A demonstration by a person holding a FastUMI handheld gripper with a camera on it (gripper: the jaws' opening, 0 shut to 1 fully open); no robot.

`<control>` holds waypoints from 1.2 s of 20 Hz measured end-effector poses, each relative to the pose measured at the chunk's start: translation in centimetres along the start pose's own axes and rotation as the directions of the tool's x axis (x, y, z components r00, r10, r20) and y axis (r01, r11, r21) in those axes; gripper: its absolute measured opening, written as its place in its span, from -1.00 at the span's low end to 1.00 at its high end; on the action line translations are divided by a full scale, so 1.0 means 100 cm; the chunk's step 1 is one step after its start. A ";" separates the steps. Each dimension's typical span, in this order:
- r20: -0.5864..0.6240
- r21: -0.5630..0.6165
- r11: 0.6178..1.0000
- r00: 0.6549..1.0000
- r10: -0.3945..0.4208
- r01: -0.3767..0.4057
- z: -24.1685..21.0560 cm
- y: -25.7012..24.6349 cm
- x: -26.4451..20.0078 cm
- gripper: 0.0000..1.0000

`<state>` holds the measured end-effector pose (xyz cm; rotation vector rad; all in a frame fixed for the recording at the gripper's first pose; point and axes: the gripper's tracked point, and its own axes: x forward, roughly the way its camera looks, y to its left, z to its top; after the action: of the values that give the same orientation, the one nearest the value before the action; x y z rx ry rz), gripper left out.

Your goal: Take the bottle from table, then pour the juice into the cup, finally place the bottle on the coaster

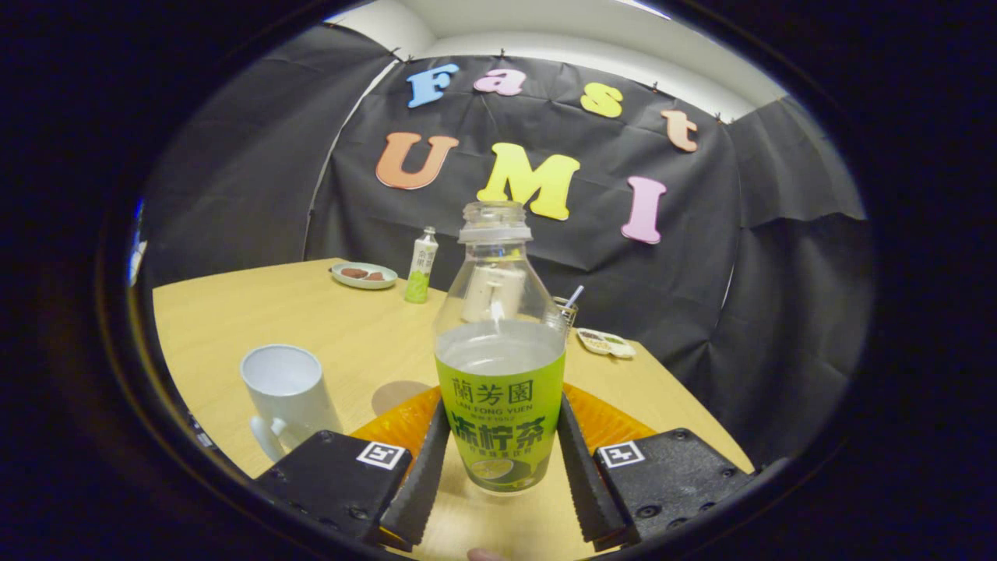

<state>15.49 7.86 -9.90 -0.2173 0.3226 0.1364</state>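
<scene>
So the hand-held gripper (498, 456) has both fingers pressed on the bottle's (498, 366) label, and it's upright with no cap. The orange coaster (405, 425) sits right behind it on the counter (327, 335); can't tell if the bottle is lifted yet. The white cup (287, 393) is just off to the left. My guess: keep the grip firm, bring the mouth over the cup and tip slowly, since it's over half full.

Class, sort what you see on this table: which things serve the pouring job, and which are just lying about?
Job: the bottle, clamped between the gripper fingers; the white cup; the orange coaster behind the bottle.
Lying about: plate of snacks, small bottle, snack tray, glass with straw.
</scene>
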 end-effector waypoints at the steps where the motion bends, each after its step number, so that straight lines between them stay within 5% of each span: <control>1: 0.001 -0.052 0.999 1.000 -0.007 0.007 0.004 -0.002 0.000 0.52; 7: 0.013 -0.347 0.935 0.997 -0.070 0.070 0.015 -0.009 -0.003 0.52; 16: 0.141 -0.656 0.728 0.980 -0.141 0.199 0.036 -0.001 -0.002 0.52; 19: 0.212 -0.750 0.607 0.965 -0.155 0.263 0.046 0.001 -0.002 0.52; 24: 0.264 -0.815 0.495 0.954 -0.144 0.300 0.046 0.009 0.001 0.52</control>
<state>16.81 9.83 -5.88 -1.2461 0.0265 0.0395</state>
